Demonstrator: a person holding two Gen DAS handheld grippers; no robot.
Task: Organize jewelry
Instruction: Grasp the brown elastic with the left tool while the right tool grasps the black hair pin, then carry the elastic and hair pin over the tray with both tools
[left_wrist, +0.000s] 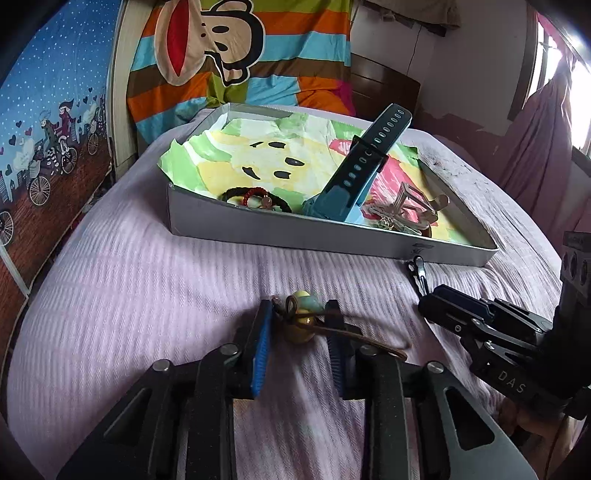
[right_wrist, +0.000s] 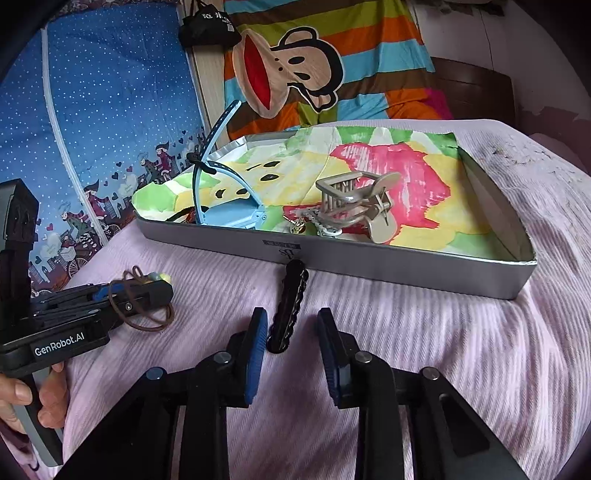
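On the lilac bedspread (left_wrist: 147, 288), near the front wall of the silver tray (right_wrist: 406, 269), the left gripper (left_wrist: 299, 321) was clenched around a brown hair tie with yellow-green beads (left_wrist: 301, 314); its blue pads (left_wrist: 260, 354) pressed the beads from both sides. The right gripper (right_wrist: 291, 328) had a black braided hair clip (right_wrist: 288, 310) between its fingers (right_wrist: 256, 354), which lay just before the tray's front wall. The left pad stood at the clip, but the right one was still apart from it (a clear gap showed there), so the tool did not yet grasp it. Inside the tray, on coloured paper, lay a blue watch (right_wrist: 229, 214), a grey claw clip (right_wrist: 354, 206) and red and black bands (left_wrist: 251, 197).
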